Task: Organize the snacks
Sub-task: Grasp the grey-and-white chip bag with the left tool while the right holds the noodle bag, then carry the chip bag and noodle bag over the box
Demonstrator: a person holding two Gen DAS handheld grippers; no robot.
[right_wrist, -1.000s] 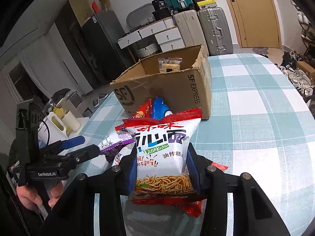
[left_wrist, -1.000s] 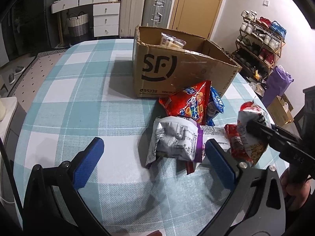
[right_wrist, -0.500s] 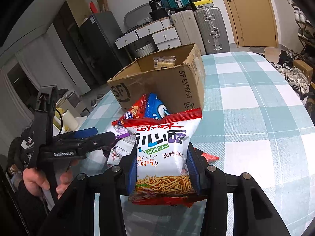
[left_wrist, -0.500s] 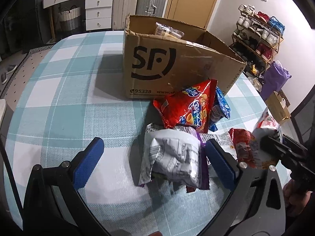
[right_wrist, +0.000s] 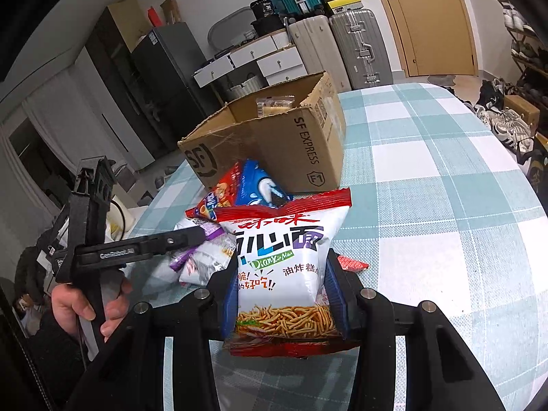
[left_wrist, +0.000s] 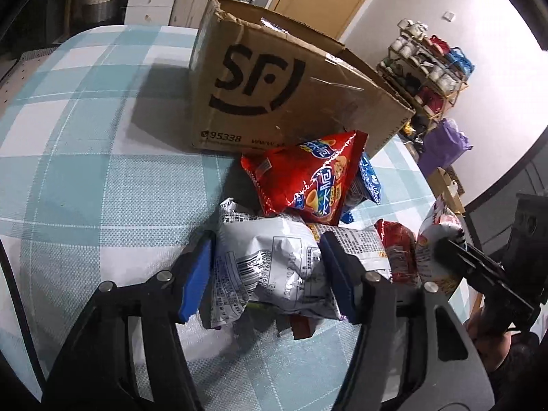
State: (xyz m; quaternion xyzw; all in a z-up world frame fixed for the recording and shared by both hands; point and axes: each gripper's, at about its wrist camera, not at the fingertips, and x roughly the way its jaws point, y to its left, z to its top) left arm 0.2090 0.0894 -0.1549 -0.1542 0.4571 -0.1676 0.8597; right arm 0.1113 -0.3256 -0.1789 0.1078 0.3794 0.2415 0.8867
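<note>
My left gripper (left_wrist: 267,274) is shut on a silver-white snack bag with purple trim (left_wrist: 274,267) that lies on the checked table; it also shows in the right wrist view (right_wrist: 205,257). My right gripper (right_wrist: 284,301) is shut on a white and red noodle-snack bag (right_wrist: 284,267) held above the table; that bag shows at the right of the left wrist view (left_wrist: 435,239). A red chip bag (left_wrist: 311,178) and a blue bag (left_wrist: 370,181) lean against the open SF cardboard box (left_wrist: 274,78), which holds a clear packet (right_wrist: 274,104).
A small red packet (left_wrist: 397,250) lies between the two held bags. The teal checked tablecloth (left_wrist: 85,171) covers a round table. Suitcases (right_wrist: 356,44), drawers and a door stand behind; a shoe rack (left_wrist: 431,65) is at the right.
My left gripper moved forward and closed from wide open onto the silver-white bag. My right gripper kept hold of the noodle-snack bag and shifted slightly.
</note>
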